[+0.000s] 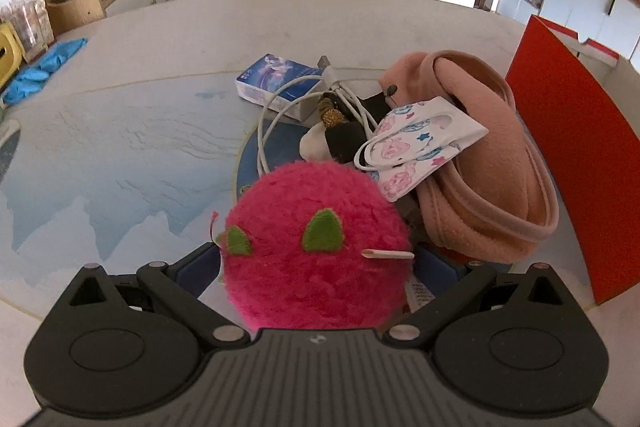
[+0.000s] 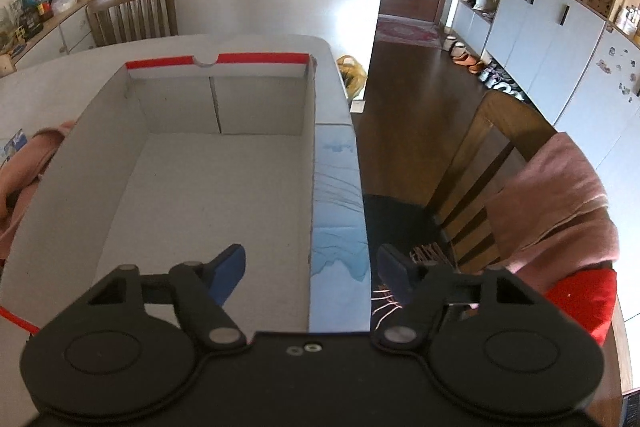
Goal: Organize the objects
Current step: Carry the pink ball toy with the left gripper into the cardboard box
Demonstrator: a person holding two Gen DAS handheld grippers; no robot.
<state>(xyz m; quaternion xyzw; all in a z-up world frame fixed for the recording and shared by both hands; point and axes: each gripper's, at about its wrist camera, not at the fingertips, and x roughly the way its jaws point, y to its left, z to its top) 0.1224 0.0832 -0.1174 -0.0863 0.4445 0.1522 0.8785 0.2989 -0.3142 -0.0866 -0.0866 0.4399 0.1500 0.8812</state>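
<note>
The left hand-held gripper (image 1: 316, 259) is closed on a fuzzy pink plush ball (image 1: 316, 247) with green felt leaves; the blue pads press its sides, though the plush hides most of both. A small pale stick or tag (image 1: 387, 254) juts from the ball's right side.

Beyond the ball lies the rest of the clutter on the counter (image 1: 120, 131): a white charging cable (image 1: 280, 107) looped over a blue-and-white packet (image 1: 276, 79), a black-and-gold trinket (image 1: 340, 123), a printed child's face mask (image 1: 416, 143) leaning on a pink fleece garment (image 1: 488, 163). The red-sided cardboard box (image 1: 568, 155) stands just right of the garment.

In the right wrist view the right hand-held gripper (image 2: 310, 273) is partly spread and holds nothing. It straddles the box's right wall (image 2: 311, 163), one pad inside the box and the other beyond the counter edge. The box interior (image 2: 208, 195) looks bare as far as can be seen.

Risks, as I judge them: the plush is soft and round, so a shallow pinch could let it roll out on the way to the box. Carried low toward the box, the ball may snag the mask's ear loop or the cable and drag the pile. If the right gripper closes on the thin wall, it could tilt or shove the light box toward the counter edge, which lies just beside that wall.
</note>
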